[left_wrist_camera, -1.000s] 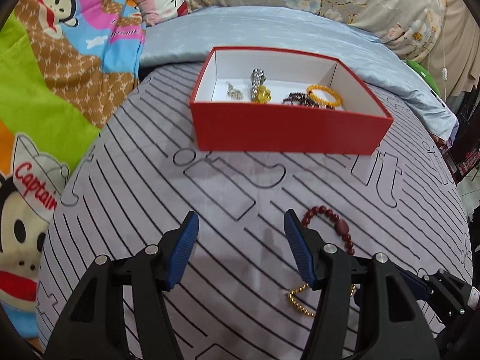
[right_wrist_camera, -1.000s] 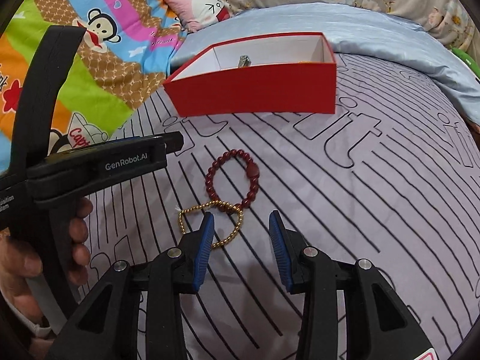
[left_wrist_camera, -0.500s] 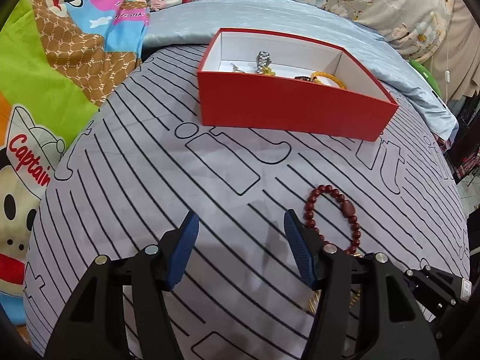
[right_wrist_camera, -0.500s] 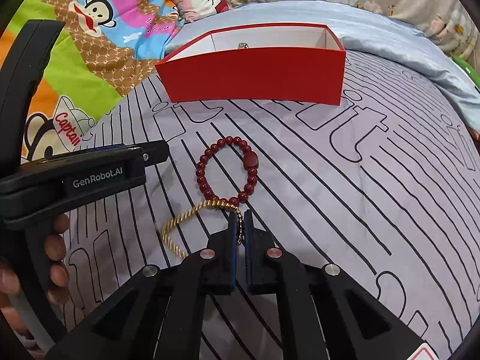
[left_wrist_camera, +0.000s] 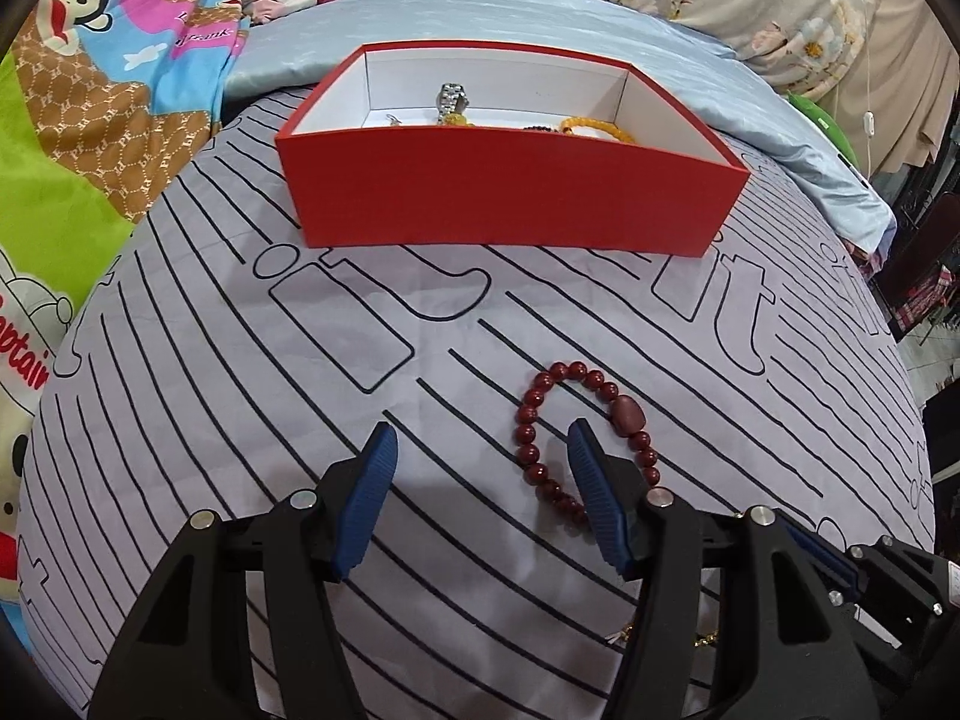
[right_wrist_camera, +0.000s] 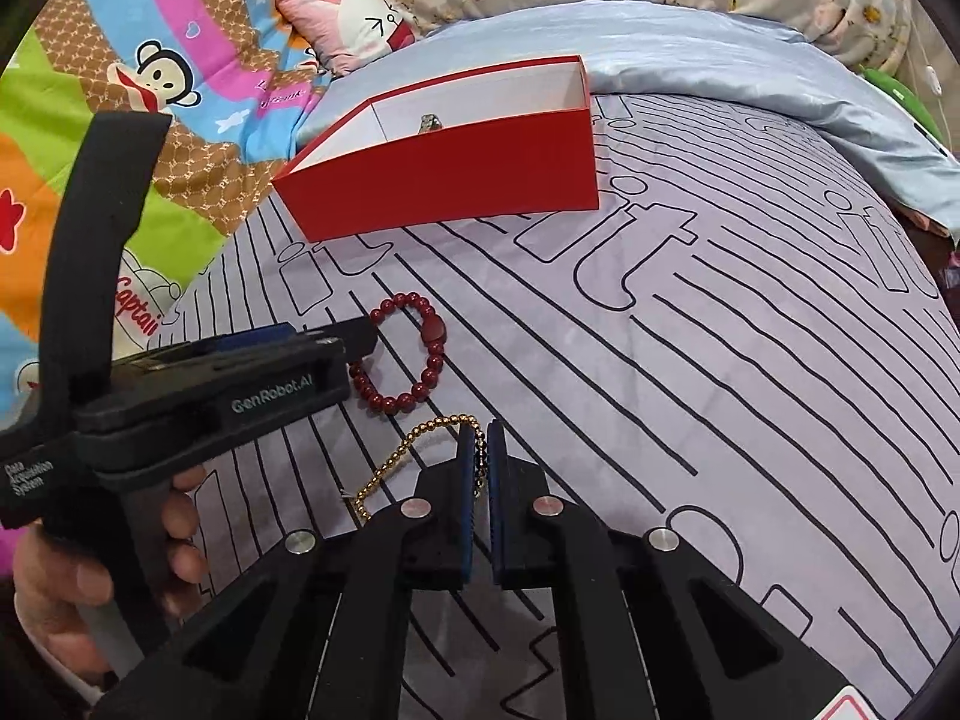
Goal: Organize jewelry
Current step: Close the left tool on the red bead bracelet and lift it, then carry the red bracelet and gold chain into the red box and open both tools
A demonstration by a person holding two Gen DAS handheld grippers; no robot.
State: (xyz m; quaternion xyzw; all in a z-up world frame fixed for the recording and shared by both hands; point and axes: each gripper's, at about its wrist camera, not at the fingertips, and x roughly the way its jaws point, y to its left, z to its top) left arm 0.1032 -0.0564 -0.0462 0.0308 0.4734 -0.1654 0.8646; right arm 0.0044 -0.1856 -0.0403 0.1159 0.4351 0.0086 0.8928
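A dark red bead bracelet (left_wrist_camera: 534,420) lies on the striped sheet; it also shows in the right wrist view (right_wrist_camera: 420,360). My left gripper (left_wrist_camera: 480,450) is open just over it, its right finger (left_wrist_camera: 591,480) inside the loop. My right gripper (right_wrist_camera: 480,447) is shut on a gold bead chain (right_wrist_camera: 408,444) that trails down to the left, lifted slightly. The red box (left_wrist_camera: 510,192) stands farther back, holding a silver watch (left_wrist_camera: 451,99), an orange bracelet (left_wrist_camera: 591,126) and other pieces.
The box also shows in the right wrist view (right_wrist_camera: 456,180). Colourful cartoon bedding (left_wrist_camera: 78,138) lies to the left, a blue quilt (left_wrist_camera: 600,18) behind the box. The bed's edge drops off at the right (left_wrist_camera: 900,312).
My right gripper closed on the gold chain and lifted it slightly. My left gripper moved right and forward, so its right finger now sits inside the red bracelet.
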